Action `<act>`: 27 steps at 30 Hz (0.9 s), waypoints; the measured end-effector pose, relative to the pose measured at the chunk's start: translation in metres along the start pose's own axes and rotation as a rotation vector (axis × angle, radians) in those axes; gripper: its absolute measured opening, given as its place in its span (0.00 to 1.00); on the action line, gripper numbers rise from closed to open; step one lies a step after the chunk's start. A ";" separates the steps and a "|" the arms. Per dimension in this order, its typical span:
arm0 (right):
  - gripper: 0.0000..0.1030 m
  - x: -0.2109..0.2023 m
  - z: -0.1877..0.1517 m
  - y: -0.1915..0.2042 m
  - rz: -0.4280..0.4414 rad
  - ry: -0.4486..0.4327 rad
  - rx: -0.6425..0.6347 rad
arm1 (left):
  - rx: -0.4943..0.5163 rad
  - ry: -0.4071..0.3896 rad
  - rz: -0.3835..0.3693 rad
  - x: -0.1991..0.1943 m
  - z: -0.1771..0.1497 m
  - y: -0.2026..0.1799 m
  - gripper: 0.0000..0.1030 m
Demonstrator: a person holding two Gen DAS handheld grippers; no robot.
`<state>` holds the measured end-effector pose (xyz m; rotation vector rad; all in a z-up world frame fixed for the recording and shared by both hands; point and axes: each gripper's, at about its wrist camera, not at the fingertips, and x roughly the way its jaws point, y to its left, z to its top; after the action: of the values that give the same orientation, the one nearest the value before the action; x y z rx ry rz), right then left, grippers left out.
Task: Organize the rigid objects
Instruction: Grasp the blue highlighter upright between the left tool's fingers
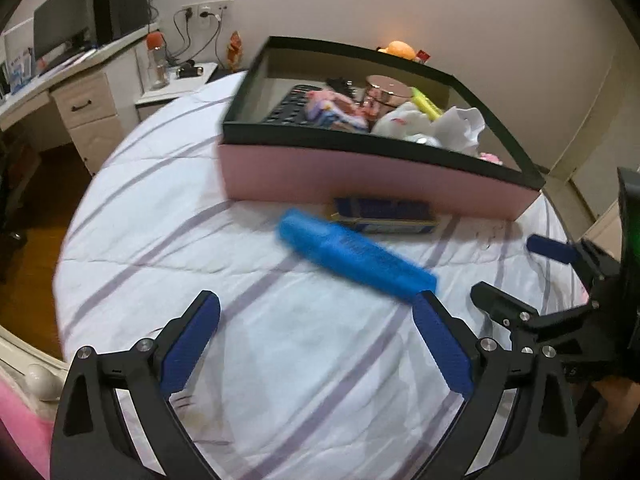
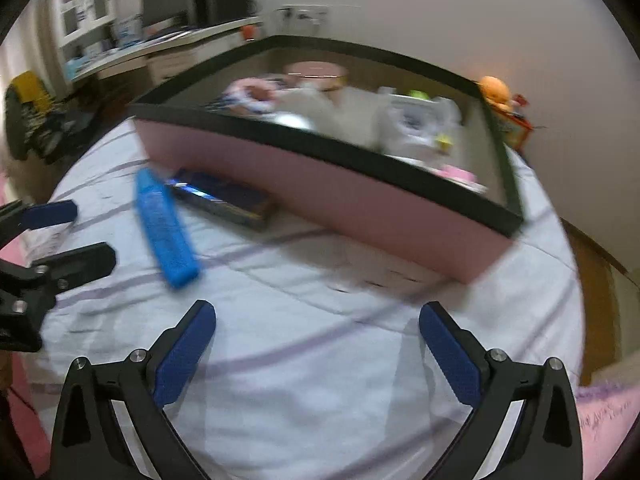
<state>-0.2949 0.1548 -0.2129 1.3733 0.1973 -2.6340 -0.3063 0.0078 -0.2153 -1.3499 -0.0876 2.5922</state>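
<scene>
A big bed [image 1: 280, 360] with a white sheet and thin purple stripes filled most of both views. On it sat a wide pink box [image 1: 360, 176] with a black rim, already holding a round rose-gold tin [image 1: 388, 90], a yellow marker [image 1: 426, 104] and some white wrapped things. Right against the front of the box lay a flat dark blue tin [image 1: 384, 216]. Just in front of that tin lay the long blue case [image 1: 356, 254], blurry in both views. It lay on a slant, with its far end near the tin and its near end close to the right finger of the left gripper [image 1: 316, 336]. The left gripper was spread wide and held nothing. The right gripper [image 2: 318, 344] was also spread wide and held nothing, and the blue case [image 2: 166, 228] lay off to its left, farther away. So the left gripper looked nearer. To grab the case, it would likely need to go forward and a little right, then turn so its fingers closed across the thin sides of the case, not along its length.
</scene>
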 end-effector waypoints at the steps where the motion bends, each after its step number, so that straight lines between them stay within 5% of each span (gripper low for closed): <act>1: 1.00 -0.001 -0.002 -0.008 -0.010 0.000 0.023 | -0.007 0.004 -0.006 0.005 0.003 -0.004 0.96; 6: 1.00 -0.001 -0.006 -0.025 -0.016 0.009 0.056 | -0.048 0.032 0.008 0.027 0.017 -0.020 0.98; 10: 1.00 -0.001 -0.003 -0.028 0.001 0.006 0.060 | 0.018 0.029 0.107 0.037 0.017 -0.025 1.00; 18: 1.00 -0.001 0.000 -0.013 0.039 -0.018 0.068 | 0.023 -0.003 0.142 0.013 -0.005 0.021 0.99; 23: 1.00 -0.001 0.003 -0.001 0.053 -0.025 0.091 | 0.054 -0.038 0.120 0.005 -0.007 0.034 0.72; 27: 1.00 0.001 0.005 0.010 0.065 -0.018 0.103 | 0.086 -0.031 0.087 0.010 0.001 0.030 0.66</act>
<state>-0.2975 0.1436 -0.2108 1.3624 0.0149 -2.6349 -0.3174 -0.0193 -0.2274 -1.3120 0.0791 2.6548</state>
